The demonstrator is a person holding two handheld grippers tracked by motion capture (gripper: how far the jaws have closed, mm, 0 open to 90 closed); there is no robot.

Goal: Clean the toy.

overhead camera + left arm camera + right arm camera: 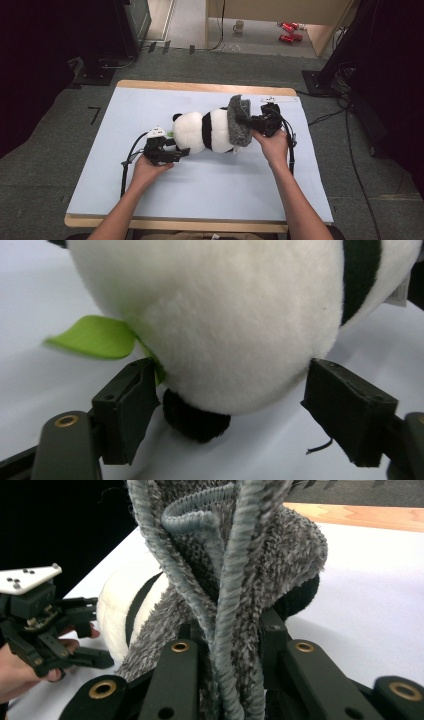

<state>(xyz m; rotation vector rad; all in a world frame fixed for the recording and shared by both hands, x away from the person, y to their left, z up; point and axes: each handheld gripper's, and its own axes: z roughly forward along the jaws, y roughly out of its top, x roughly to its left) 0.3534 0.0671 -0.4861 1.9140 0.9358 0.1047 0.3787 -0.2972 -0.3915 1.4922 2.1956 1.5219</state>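
right gripper (252,121) pinching the grey hat (239,120) over the panda (202,131)
left gripper (227,405) released, jaws apart beside its head.

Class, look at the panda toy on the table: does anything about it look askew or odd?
Yes. The grey knitted hat sits bunched at the lying plush panda's far end, its ribbed edge pinched in the right gripper.

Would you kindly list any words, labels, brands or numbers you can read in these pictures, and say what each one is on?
No text can be read in any view.
The white tag at the toy panda's side is blurred and cut off; nothing legible.
The red cans on the floor beyond the table are too small to read.
The grey knitted hat, clamped in the right gripper, carries no label that shows.
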